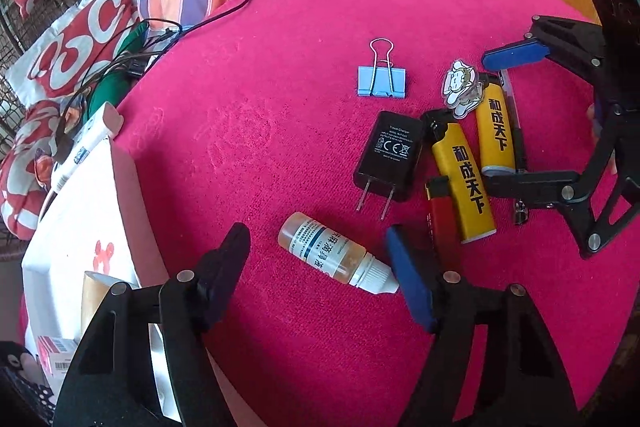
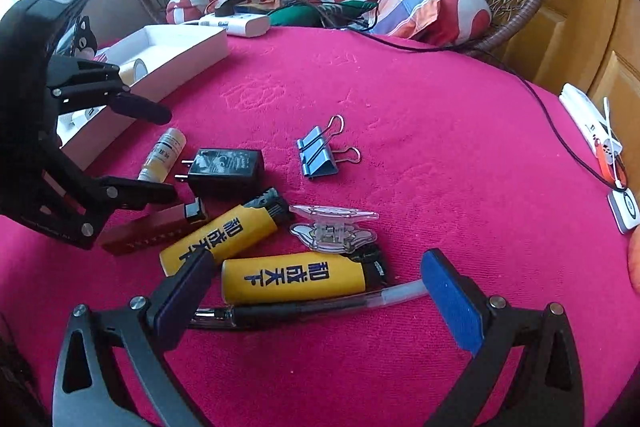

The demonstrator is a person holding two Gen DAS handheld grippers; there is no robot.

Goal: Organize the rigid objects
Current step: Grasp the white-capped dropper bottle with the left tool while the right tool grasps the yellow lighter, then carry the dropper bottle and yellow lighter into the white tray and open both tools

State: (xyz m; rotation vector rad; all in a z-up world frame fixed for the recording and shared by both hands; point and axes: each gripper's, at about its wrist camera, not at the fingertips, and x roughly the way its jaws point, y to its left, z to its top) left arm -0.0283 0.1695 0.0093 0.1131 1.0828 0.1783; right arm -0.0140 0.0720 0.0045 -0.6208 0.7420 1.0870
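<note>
Left claw (image 1: 316,267) is open and straddles the dropper bottle (image 1: 336,255), pads not yet on it; the bottle lies flat on the pink worktop (image 1: 280,67), long axis running across the gap, cap by the blue pad. Right claw (image 2: 316,291) is also open, holding nothing, over the near yellow lighter (image 2: 296,281) and pen (image 2: 320,303), both lying across its gap. White box (image 2: 192,55) sits far left. Lighters read 和成天下; black charger (image 1: 390,157) shows "Travel Charger", CE
</note>
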